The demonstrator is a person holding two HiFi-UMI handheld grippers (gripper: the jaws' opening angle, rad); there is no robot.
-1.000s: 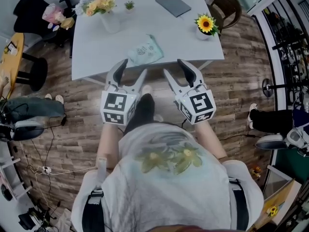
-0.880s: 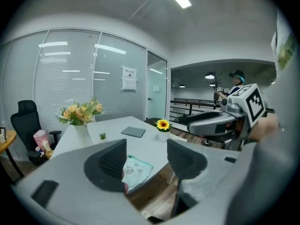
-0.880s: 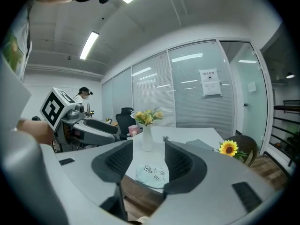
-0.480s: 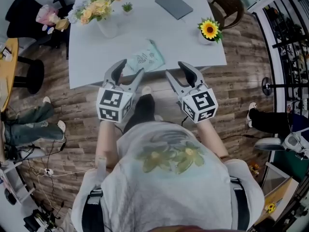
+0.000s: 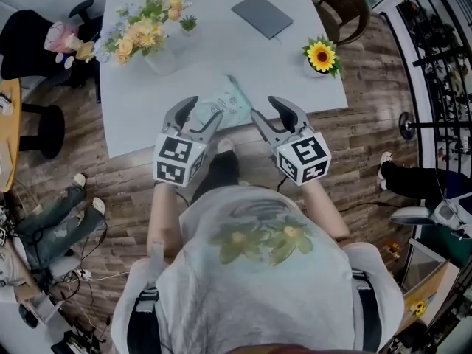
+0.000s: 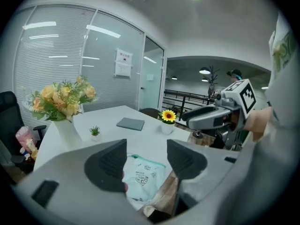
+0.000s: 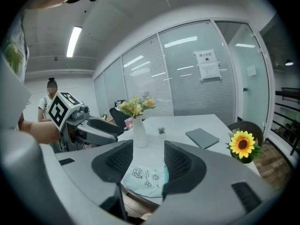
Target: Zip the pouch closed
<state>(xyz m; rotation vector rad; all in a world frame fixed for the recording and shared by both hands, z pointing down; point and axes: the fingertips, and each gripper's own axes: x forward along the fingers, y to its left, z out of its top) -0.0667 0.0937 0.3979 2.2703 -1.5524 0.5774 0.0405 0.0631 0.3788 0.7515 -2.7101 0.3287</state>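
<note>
Here, pale mint pouch (image 5: pixel 225 103) with small dark prints, unreadable, lies flat at table (image 5: pixel 133 113) edge. Left gripper (image 5: pixel 201 112) and right gripper (image 5: pixel 266 109): jaws spread, empty.

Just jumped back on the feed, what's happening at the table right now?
A person holds a left gripper and a right gripper side by side at the near edge of the white table. Both are open and hold nothing. The pale teal pouch lies flat on the table just ahead of them, and neither gripper seems to touch it. The zipping has not begun, and the zip's state can't be made out.
</note>
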